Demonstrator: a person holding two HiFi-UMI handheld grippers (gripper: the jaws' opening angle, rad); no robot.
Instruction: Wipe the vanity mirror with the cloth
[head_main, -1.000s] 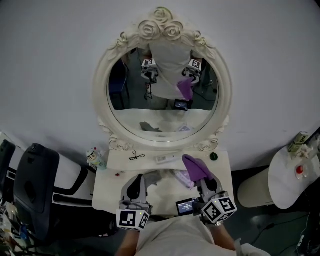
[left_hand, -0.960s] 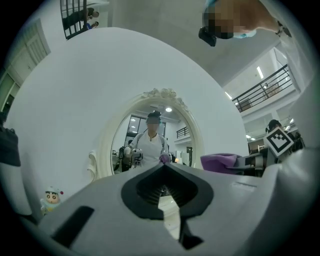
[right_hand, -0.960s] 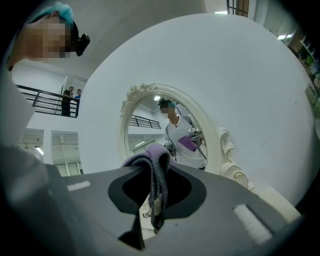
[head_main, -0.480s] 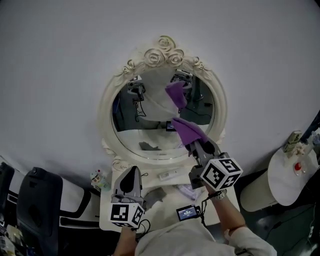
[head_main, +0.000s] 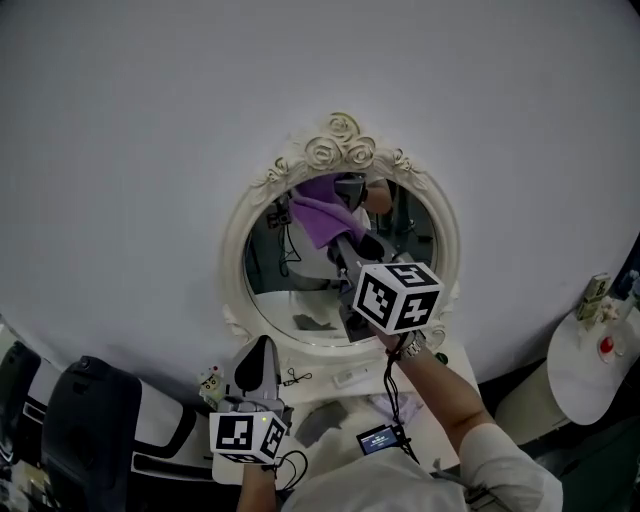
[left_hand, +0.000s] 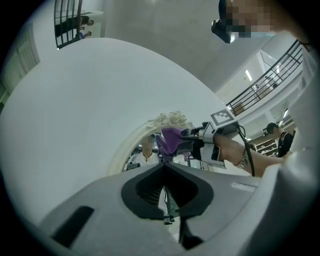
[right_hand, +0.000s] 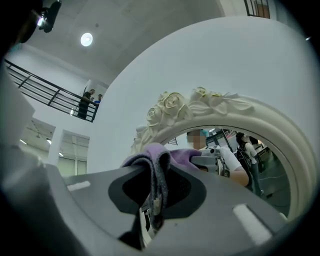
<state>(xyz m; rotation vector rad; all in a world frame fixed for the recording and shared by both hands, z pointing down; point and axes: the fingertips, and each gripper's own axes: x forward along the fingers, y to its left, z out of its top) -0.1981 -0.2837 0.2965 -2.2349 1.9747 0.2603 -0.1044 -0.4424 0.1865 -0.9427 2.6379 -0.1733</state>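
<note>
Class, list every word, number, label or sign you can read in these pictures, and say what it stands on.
No text here can be read.
Right cube and left cube: black-and-white square marker patterns only, no words.
Small screen: lit, too small to read.
Bottles at far right: labels too small to read.

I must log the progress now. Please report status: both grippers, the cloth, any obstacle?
Right gripper shut on purple cloth, raised to the upper glass of the vanity mirror. Left gripper shut, empty, held low. No obstruction seen at the glass.
</note>
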